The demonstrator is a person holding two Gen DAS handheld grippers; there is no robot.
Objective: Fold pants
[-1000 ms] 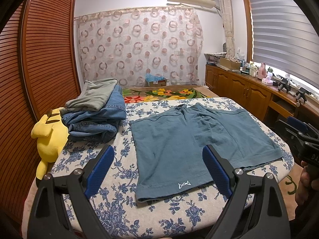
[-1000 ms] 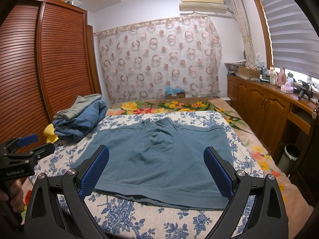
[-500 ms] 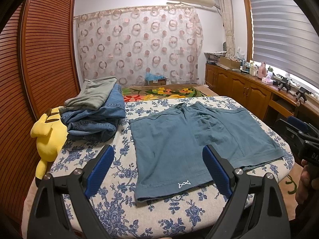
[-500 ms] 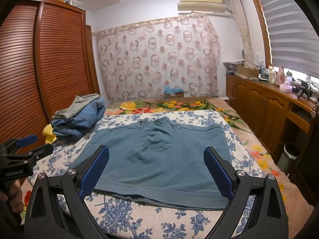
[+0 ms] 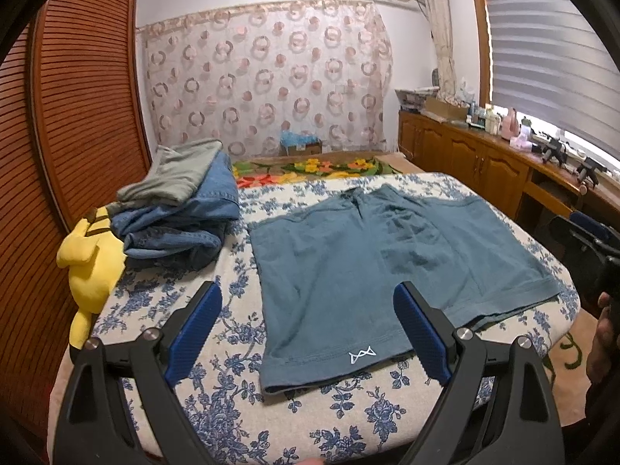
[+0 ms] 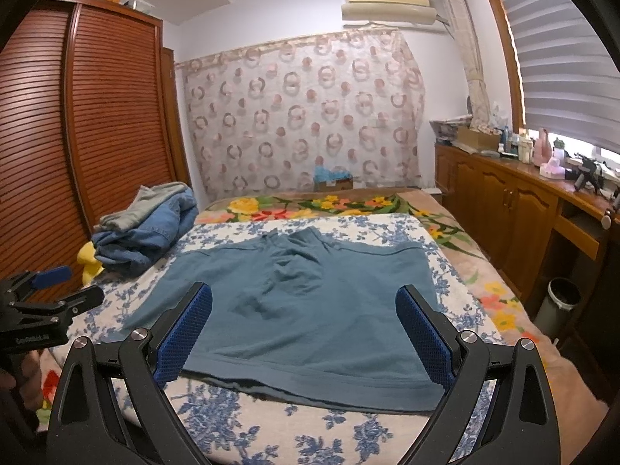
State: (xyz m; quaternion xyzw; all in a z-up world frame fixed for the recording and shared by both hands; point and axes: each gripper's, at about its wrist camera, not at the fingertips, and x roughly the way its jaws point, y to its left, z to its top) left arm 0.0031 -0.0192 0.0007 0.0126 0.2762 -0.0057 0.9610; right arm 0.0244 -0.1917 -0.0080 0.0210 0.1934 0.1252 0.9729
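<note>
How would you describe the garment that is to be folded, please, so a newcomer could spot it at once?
Start at the bed's blue-flowered white bedspread. Spread flat on its middle lie the teal cotton shorts. Unlike the crumpled heap of denim and grey-green clothes near the wardrobe side, they lie unfolded, with a small white logo at one hem.

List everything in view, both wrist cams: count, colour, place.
shorts: 1, teal, spread flat on the bed
bed cover: 1, white with blue flowers, under the shorts
clothes pile: 1, denim blue with grey-green on top, bed's far left
plush toy: 1, yellow, left edge beside the pile
bin: 1, grey, floor right of bed
left gripper: 1, black with blue pads, open over the near hem
right gripper: 1, same, open over the hem
</note>
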